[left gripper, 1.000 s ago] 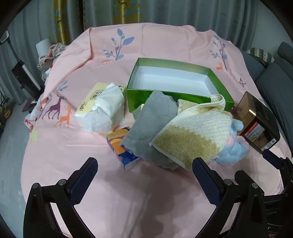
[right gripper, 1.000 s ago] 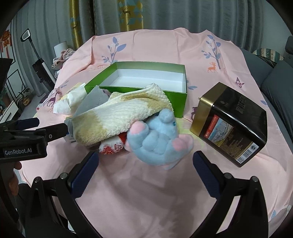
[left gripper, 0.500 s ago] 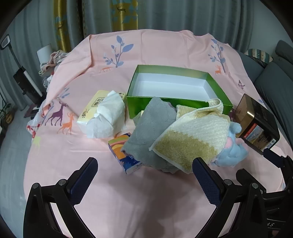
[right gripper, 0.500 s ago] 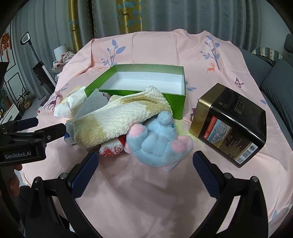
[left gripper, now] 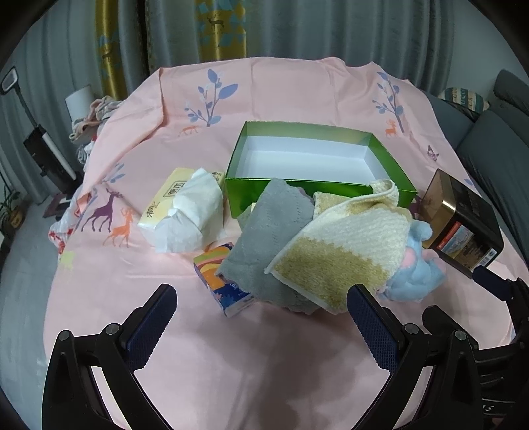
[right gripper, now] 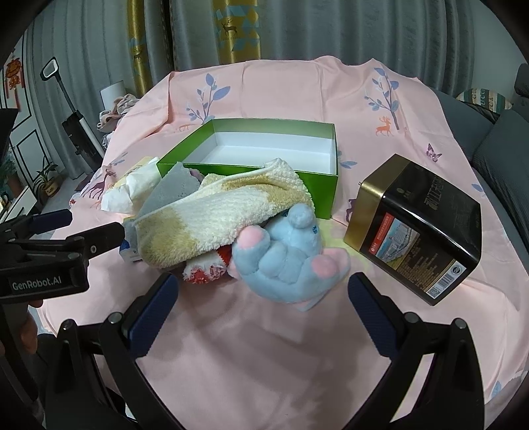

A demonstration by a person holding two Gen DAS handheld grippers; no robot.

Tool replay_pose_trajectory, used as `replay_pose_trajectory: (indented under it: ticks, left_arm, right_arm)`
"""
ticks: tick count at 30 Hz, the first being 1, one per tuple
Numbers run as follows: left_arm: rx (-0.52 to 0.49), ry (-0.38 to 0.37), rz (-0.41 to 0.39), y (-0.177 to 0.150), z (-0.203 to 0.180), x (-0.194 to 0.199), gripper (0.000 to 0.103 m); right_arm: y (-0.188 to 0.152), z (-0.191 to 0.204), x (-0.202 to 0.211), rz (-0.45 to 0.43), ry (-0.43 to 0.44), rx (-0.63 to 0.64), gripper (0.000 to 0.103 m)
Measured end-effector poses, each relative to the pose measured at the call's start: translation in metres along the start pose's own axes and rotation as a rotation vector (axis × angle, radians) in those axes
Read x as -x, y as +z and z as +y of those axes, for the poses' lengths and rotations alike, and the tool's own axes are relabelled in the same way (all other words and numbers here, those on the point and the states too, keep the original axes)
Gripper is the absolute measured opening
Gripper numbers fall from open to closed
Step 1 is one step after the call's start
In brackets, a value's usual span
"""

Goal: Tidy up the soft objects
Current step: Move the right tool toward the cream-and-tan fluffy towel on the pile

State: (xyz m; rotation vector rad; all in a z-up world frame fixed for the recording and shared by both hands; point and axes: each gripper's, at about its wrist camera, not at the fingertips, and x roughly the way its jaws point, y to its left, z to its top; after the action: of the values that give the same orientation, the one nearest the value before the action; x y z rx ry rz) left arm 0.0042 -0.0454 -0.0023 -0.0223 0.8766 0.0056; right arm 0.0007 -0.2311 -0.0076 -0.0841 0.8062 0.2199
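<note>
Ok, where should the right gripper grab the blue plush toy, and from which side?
Probably the blue plush toy's rounded body, approached from the near side with the right gripper. That side is uncovered, while the yellow towel drapes over its far left part.

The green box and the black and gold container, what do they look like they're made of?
Green box: likely glossy coated cardboard, with thin straight walls, a shiny outside and a matte white inside. Black and gold container: probably a metal tin, with crisp edges, a brushed gold sheen and a printed label.

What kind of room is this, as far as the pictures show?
Probably a living room at home: long curtains behind, a grey sofa on the right, and a table under a pink printed cloth.
</note>
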Motion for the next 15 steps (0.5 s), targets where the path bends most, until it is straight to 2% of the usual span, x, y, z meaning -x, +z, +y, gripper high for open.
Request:
replay_pose_trajectory:
  ticks: [4,15]
  left_arm:
    - [0.009,-0.015,0.008,-0.0011,0.0016,-0.0021,0.103]
    - [0.022,-0.052,0.007,-0.0026,0.0005,-0.0016,0.103]
  right_arm:
    - [0.0001,-0.0006,-0.0013,0.009,-0.024,-0.003,0.102]
    - [-0.0005,-0.0061,-0.0026,0.009,-0.023,-0.016,0.102]
